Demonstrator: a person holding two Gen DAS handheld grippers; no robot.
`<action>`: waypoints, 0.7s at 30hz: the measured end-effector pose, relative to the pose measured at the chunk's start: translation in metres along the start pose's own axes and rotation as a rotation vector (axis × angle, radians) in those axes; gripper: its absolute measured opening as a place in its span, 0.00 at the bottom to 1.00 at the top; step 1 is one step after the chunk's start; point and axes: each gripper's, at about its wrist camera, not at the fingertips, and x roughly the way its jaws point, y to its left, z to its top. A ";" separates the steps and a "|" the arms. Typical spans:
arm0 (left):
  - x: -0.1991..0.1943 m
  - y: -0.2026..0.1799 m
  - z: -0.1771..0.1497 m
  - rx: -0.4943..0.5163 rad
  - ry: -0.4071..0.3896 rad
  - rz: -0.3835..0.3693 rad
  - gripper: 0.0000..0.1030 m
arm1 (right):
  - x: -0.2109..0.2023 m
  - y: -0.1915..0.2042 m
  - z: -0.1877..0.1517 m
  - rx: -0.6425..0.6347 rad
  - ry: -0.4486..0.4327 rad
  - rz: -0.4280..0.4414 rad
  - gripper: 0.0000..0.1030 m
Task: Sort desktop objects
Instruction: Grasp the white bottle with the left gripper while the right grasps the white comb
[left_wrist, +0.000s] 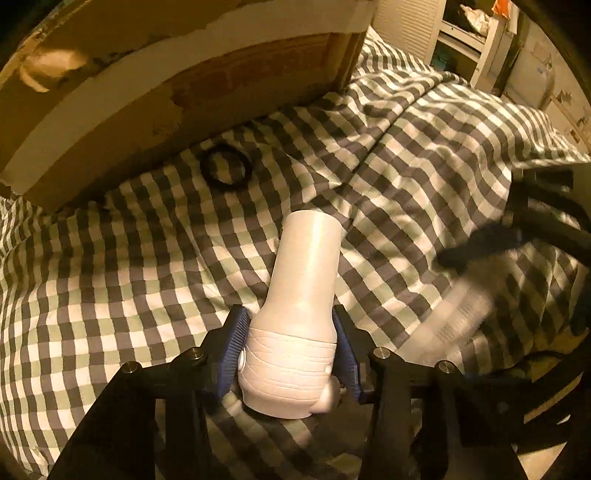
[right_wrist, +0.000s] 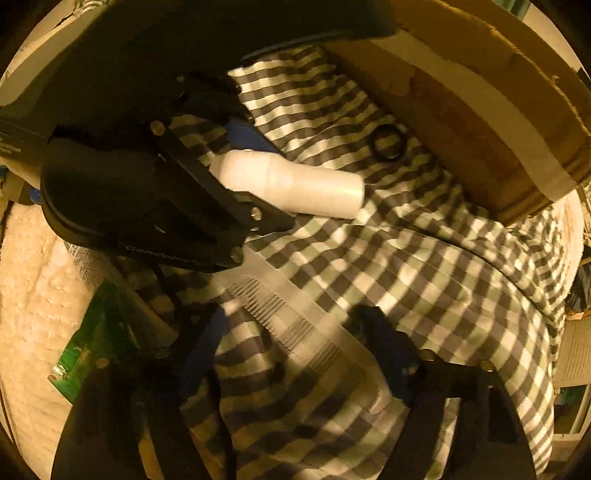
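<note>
Right wrist only: green board (right_wrist: 86, 350).

A rumpled checked bedcover (left_wrist: 388, 155) in grey, white and pale green spreads across the bed, creased into long folds that run toward the far right. Beyond it on the far right stands a white shelf unit (left_wrist: 480, 44) with blurred items inside, beside a white louvred door (left_wrist: 410, 22). From the right wrist view, a cream quilted mattress surface (right_wrist: 33, 302) shows at the near left past the cover's edge. The room is dim and lit in a warm yellow cast.
</note>
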 end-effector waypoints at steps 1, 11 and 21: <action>-0.002 0.001 0.000 -0.008 -0.008 0.000 0.46 | -0.002 0.000 -0.001 0.002 -0.004 0.008 0.58; -0.042 0.008 -0.001 -0.072 -0.112 0.009 0.46 | -0.014 -0.010 -0.006 0.066 -0.011 -0.004 0.18; -0.080 0.017 0.000 -0.090 -0.211 -0.016 0.46 | -0.041 -0.016 -0.015 0.168 -0.073 0.010 0.06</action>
